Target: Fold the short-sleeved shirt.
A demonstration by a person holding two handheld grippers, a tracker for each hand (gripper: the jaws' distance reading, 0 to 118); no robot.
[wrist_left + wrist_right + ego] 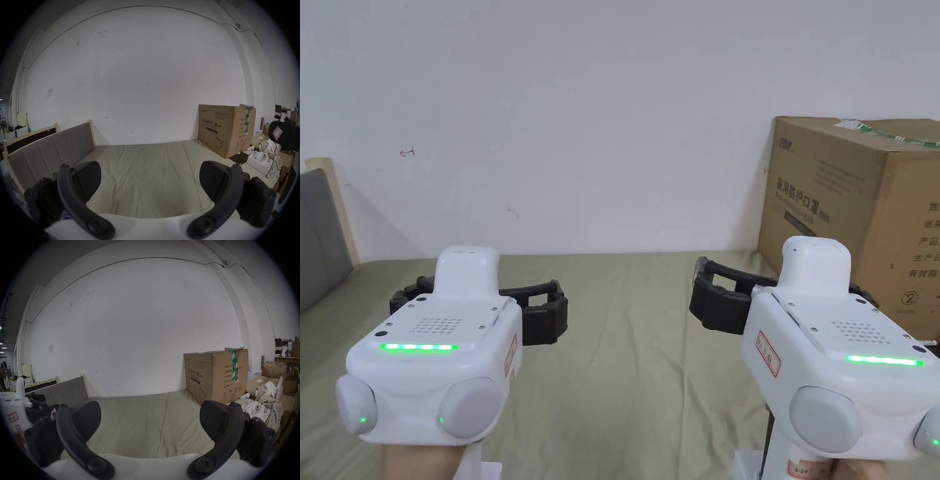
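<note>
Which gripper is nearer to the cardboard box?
Right. The right gripper is held over the bed close beside the cardboard box; the left gripper is farther off, toward the headboard side.

The left gripper and the right gripper are held level, side by side and well apart, both pointing toward the far wall. Each has its jaws spread wide with nothing between them. A hand grips the left gripper's handle from below.
</note>
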